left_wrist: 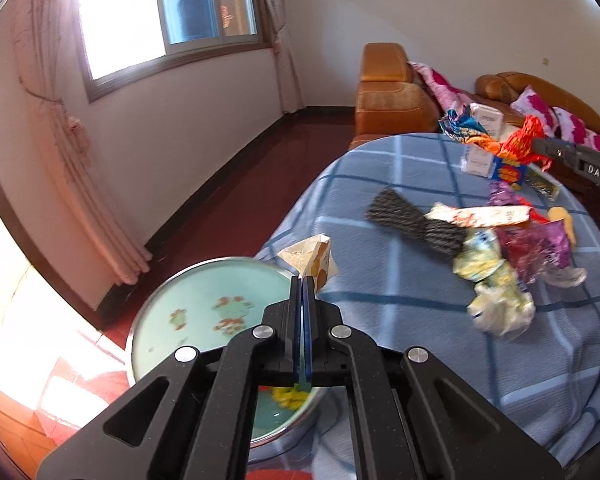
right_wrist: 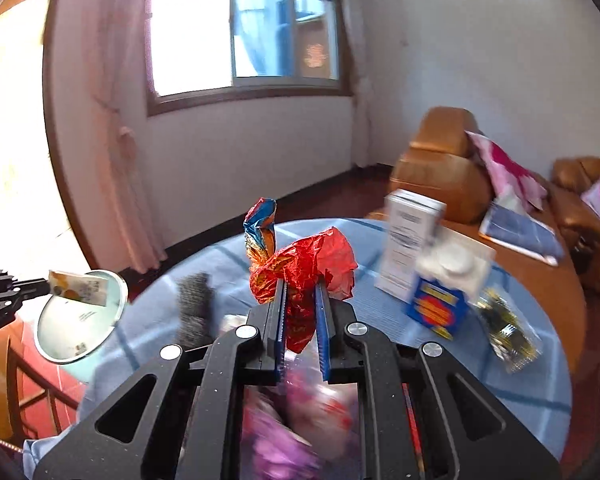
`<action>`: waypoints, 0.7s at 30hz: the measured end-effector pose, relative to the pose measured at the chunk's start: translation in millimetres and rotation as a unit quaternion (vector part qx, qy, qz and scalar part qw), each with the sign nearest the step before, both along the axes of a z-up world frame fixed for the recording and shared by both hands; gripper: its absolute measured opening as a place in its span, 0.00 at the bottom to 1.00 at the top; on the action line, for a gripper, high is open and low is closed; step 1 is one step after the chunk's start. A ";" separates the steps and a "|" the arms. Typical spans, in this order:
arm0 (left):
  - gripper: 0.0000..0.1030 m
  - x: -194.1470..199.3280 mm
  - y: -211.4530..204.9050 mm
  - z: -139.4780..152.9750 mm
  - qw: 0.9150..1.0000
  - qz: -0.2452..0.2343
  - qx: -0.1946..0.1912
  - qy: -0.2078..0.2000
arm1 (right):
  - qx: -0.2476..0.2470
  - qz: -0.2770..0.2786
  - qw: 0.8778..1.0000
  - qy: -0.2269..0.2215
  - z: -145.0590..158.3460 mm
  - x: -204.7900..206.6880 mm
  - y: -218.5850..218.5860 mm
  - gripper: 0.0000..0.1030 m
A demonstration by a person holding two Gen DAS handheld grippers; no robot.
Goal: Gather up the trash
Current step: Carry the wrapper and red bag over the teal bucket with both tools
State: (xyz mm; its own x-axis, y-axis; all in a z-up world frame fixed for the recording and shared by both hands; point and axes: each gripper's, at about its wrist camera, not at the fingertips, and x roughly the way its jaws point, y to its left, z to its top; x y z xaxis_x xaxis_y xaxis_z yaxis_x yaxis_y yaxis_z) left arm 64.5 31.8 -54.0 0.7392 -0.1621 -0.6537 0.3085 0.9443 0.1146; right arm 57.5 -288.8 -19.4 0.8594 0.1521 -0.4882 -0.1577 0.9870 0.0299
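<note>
My left gripper [left_wrist: 302, 280] is shut on a crumpled cream and yellow carton [left_wrist: 314, 258] and holds it over the rim of a round pale green basin [left_wrist: 188, 292]. In the right wrist view the same carton [right_wrist: 78, 286] hangs over the basin [right_wrist: 72, 344] at the left. My right gripper [right_wrist: 302, 284] is shut on a crumpled red and orange foil wrapper [right_wrist: 308, 266] and holds it above the table. The wrapper [left_wrist: 518, 142] and the right gripper [left_wrist: 538, 146] also show in the left wrist view at upper right. A yellow scrap [left_wrist: 290, 396] lies in the basin.
A round table with a blue checked cloth [left_wrist: 400, 300] holds several wrappers: white and yellow [left_wrist: 496, 292], purple [left_wrist: 534, 250], blue foil [left_wrist: 460, 124]. A black woven strip [left_wrist: 416, 220], a white box [right_wrist: 410, 240] and a blue packet [right_wrist: 436, 306] lie there. An orange sofa [right_wrist: 440, 164] stands behind.
</note>
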 end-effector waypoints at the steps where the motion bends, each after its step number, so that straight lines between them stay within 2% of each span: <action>1: 0.00 0.2 5.6 -0.8 1.000 0.007 0.003 0.002 | -0.001 0.007 1.000 -0.001 0.9 1.7 5.5 0.13; 11: 0.00 -4.8 51.9 -13.5 0.998 0.051 0.027 0.015 | -0.026 0.109 0.994 -0.008 4.6 21.0 90.8 0.13; 21: 0.00 -2.1 75.3 -26.5 0.996 0.074 0.041 0.032 | -0.052 0.177 0.983 0.004 -8.1 33.1 140.6 0.13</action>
